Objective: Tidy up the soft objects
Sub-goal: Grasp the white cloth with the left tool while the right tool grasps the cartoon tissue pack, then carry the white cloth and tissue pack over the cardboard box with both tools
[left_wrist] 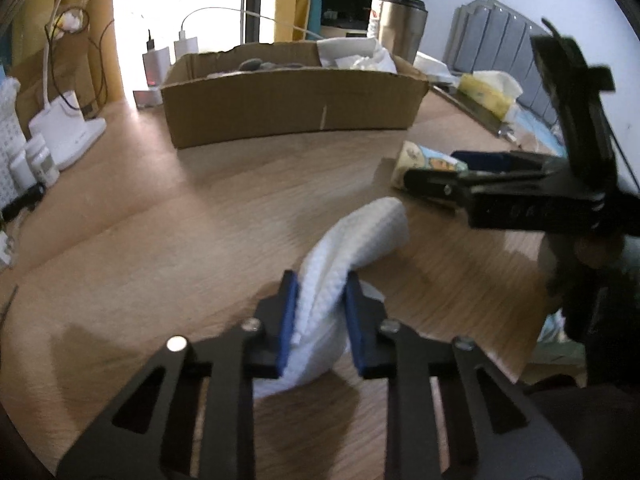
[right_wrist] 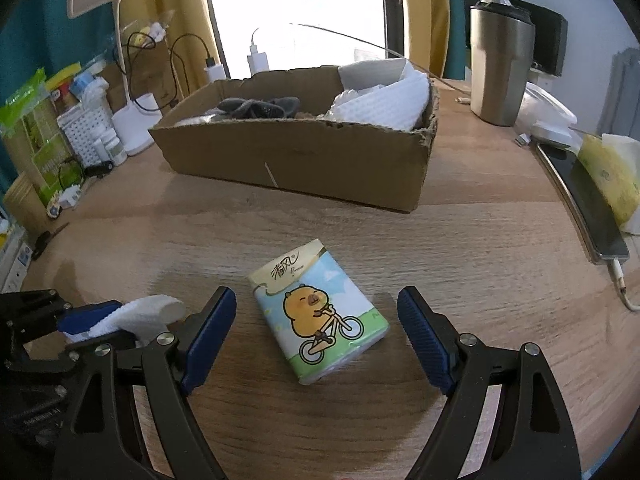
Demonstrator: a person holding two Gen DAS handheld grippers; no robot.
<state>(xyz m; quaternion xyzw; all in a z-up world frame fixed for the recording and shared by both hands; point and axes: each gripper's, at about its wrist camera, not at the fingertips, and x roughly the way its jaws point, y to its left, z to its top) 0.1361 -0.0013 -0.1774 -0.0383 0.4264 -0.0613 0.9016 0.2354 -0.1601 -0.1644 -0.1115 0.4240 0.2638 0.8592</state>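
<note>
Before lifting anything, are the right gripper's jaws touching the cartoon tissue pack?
Apart. The right wrist view shows table on both sides of the tissue pack inside the right gripper.

The tissue pack (right_wrist: 318,312), lying on the table in front of the cardboard box (right_wrist: 296,156), carries the Chinese brand characters 清风 above a cartoon cyclist.
</note>
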